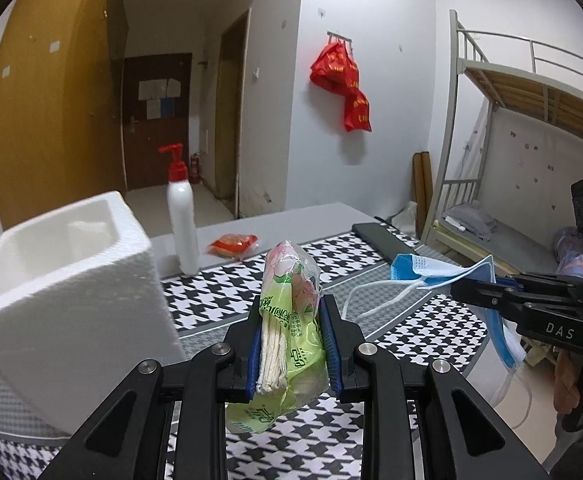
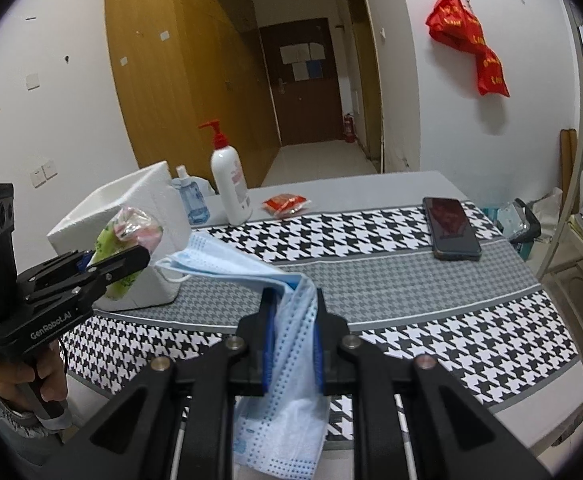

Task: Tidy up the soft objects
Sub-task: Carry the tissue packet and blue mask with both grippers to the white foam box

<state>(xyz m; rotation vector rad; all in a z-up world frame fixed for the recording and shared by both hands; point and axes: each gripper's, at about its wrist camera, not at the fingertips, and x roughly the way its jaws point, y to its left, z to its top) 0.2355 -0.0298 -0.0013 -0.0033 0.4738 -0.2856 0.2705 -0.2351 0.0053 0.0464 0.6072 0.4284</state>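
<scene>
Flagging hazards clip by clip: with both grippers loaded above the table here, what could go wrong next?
1. The face mask hangs loosely from the right gripper, its ear loops trailing; a loop could snag on the left gripper.
2. The tissue pack is pinched near its middle, with slack wrapper drooping below; it might slip out.
3. The white foam box looks light and stands near the pump bottle; a clumsy drop could nudge either.
</scene>
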